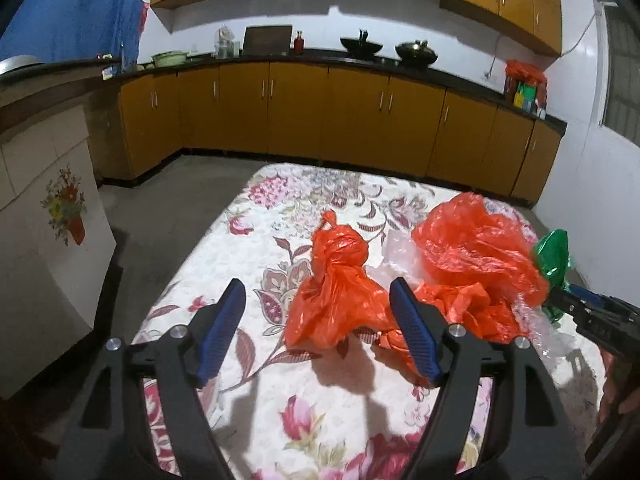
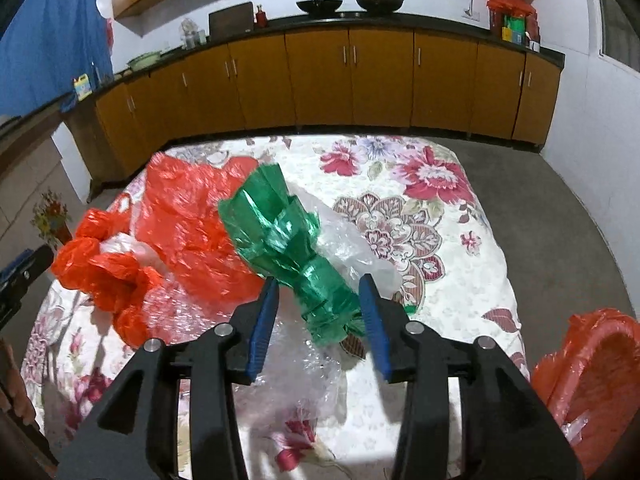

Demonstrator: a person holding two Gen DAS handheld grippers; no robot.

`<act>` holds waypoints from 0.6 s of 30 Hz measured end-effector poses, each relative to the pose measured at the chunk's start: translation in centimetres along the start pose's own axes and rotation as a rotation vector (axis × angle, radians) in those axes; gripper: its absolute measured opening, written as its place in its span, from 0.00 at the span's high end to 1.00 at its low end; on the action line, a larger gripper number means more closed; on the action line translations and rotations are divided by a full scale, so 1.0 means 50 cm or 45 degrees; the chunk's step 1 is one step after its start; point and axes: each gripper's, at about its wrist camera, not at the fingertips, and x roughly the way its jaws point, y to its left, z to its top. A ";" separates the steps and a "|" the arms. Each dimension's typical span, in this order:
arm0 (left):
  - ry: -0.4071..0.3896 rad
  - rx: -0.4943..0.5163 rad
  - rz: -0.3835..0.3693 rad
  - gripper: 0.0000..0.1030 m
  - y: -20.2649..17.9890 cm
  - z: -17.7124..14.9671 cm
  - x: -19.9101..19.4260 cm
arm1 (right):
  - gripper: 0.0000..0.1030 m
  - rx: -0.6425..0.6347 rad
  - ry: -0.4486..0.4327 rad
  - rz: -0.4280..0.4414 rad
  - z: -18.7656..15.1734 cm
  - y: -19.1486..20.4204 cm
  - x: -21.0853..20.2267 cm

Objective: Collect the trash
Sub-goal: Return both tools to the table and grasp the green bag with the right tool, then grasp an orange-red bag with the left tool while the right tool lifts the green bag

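Trash heaped on floral-clothed counter (image 2: pixel 472 264): crumpled green wrapper (image 2: pixel 288 248) atop clear bubble wrap (image 2: pixel 296 364), red plastic bags (image 1: pixel 472 248) piled just beside. Right gripper (image 2: pixel 320 316) around wrapper's lower end – jaws parted, pads apparently not pressing. Left gripper (image 1: pixel 320 328) over knotted red bag (image 1: pixel 340 280), jaws spread wide, gripping nothing. Red-lined bin (image 2: pixel 592 384) at counter's near right edge – wooden cabinets (image 1: pixel 304 112) well beyond.

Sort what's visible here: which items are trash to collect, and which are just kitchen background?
Trash on the floral tablecloth:
- orange plastic bags
- green crushed bottle
- clear bubble wrap

Background:
- woks
- red bottle
- wooden cabinets
- blue cloth
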 end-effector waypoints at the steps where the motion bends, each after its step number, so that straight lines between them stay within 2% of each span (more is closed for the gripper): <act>1: 0.026 0.005 0.009 0.29 -0.005 0.000 0.014 | 0.58 0.000 0.008 -0.003 -0.002 -0.001 0.004; 3: 0.065 0.007 0.008 0.29 -0.006 -0.003 0.036 | 0.60 0.003 0.029 -0.001 -0.004 -0.004 0.011; 4: 0.079 0.005 0.008 0.30 -0.006 -0.004 0.043 | 0.67 0.003 0.036 0.003 -0.005 -0.004 0.013; 9: 0.188 -0.064 -0.022 0.54 0.011 -0.020 0.082 | 0.71 -0.002 0.035 0.017 -0.016 -0.003 0.001; 11: 0.213 -0.073 -0.029 0.70 0.019 -0.028 0.089 | 0.72 0.009 0.034 0.025 -0.019 -0.005 -0.007; 14: 0.238 -0.086 -0.040 0.86 0.031 -0.037 0.095 | 0.72 0.022 0.030 0.032 -0.023 -0.010 -0.022; 18: 0.221 -0.089 -0.062 0.94 0.042 -0.042 0.084 | 0.72 0.049 0.016 0.044 -0.031 -0.024 -0.052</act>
